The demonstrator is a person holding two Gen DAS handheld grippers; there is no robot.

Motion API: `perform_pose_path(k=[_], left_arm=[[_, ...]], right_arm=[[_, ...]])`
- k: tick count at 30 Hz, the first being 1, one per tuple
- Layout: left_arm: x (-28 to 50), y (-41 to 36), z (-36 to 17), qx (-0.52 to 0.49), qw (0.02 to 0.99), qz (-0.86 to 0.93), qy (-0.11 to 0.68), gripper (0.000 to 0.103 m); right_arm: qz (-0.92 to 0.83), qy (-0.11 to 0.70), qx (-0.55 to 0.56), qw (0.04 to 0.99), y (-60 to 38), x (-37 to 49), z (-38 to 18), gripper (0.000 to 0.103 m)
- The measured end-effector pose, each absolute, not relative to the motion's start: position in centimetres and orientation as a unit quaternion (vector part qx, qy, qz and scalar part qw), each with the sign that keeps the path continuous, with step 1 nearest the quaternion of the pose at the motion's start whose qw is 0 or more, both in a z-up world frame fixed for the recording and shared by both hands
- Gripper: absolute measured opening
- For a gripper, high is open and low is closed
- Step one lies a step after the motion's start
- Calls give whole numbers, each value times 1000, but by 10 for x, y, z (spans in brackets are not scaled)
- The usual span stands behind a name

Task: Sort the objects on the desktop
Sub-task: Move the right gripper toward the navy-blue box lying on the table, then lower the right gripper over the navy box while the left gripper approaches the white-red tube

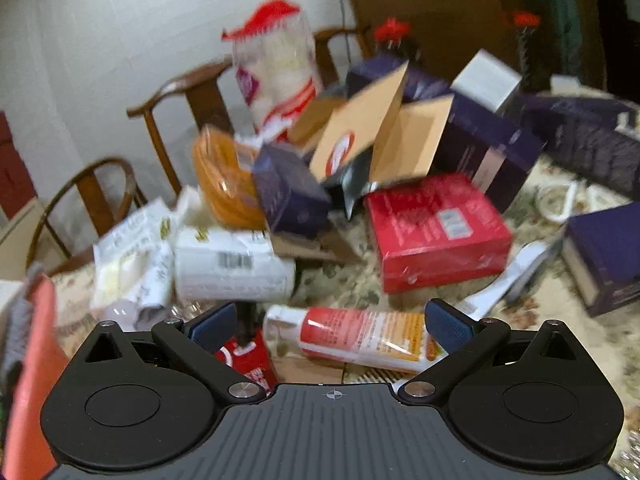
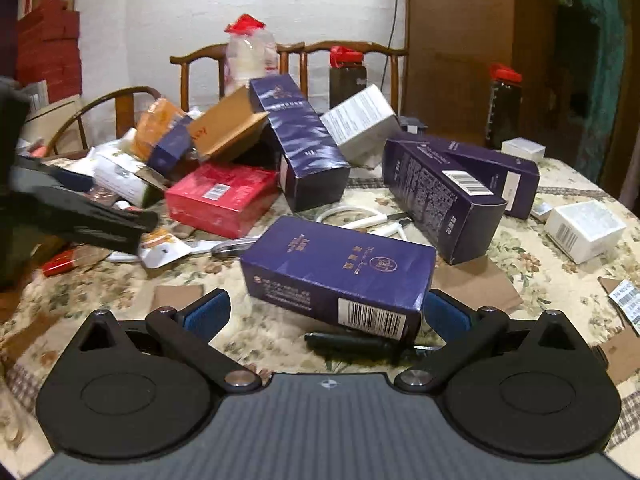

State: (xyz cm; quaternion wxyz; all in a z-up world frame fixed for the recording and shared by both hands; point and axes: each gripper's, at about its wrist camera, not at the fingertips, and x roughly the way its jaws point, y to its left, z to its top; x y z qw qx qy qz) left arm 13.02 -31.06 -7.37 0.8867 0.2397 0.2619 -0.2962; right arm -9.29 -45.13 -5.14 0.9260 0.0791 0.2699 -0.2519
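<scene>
Here the left gripper (image 1: 332, 326) stood spread with the red-and-white tube (image 1: 356, 338) lying just ahead between its pads, long axis crosswise. The right gripper (image 2: 326, 312), also spread and empty, faced a purple carton (image 2: 340, 276) lying skewed on the tablecloth (image 2: 120, 280).

The table (image 2: 520, 256) wears a matt floral cloth. The navy box (image 2: 340, 268) is glossy printed card, and the red box (image 2: 220, 200), at its ten o'clock, shines under plastic film. The open carton (image 2: 228, 128) is plain matt cardboard. The tube (image 1: 360, 338) looks like glossy plastic. The chairs (image 2: 352, 50) are polished wood.
</scene>
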Motion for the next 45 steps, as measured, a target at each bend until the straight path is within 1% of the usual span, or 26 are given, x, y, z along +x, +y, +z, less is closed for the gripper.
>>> perform_pose_path(k=[8, 14, 17, 18, 19, 22, 26, 28, 30, 33, 36, 39, 43, 45], left_arm=[[148, -294, -77, 170, 878, -293, 338, 102], [122, -274, -74, 208, 897, -258, 292, 103], [118, -267, -71, 237, 904, -224, 276, 103], [119, -264, -72, 245, 906, -211, 274, 101], [123, -261, -75, 247, 900, -215, 287, 102], [134, -253, -77, 201, 900, -213, 322, 103], [149, -257, -64, 118, 888, -245, 370, 103], [151, -268, -63, 110, 886, -243, 379, 103], [150, -285, -70, 140, 885, -222, 385, 102], [152, -294, -73, 126, 887, -213, 390, 102], [158, -302, -74, 104, 885, -203, 405, 102], [156, -305, -79, 87, 889, -200, 403, 102], [150, -320, -84, 108, 890, -209, 391, 102], [146, -326, -89, 122, 896, -211, 370, 102]], right_arm=[[-245, 239, 66, 937, -431, -114, -34, 103], [-218, 221, 54, 949, -423, -104, -27, 103], [-186, 246, 42, 950, -417, -81, -30, 103], [-177, 250, 35, 951, -414, -74, -31, 103], [-166, 254, 26, 953, -410, -67, -31, 103], [-162, 253, -1, 954, -401, -53, -31, 103], [-205, 237, -40, 949, -405, -59, -29, 103], [-230, 225, -28, 946, -414, -73, -27, 103], [-240, 218, 2, 946, -428, -85, -26, 103], [-260, 208, 43, 942, -445, -101, -28, 103], [-290, 215, 33, 932, -453, -105, -31, 103], [-338, 216, 1, 916, -458, -109, -35, 103], [-330, 239, 44, 912, -480, -113, -47, 103], [-307, 246, 66, 917, -490, -113, -52, 103]])
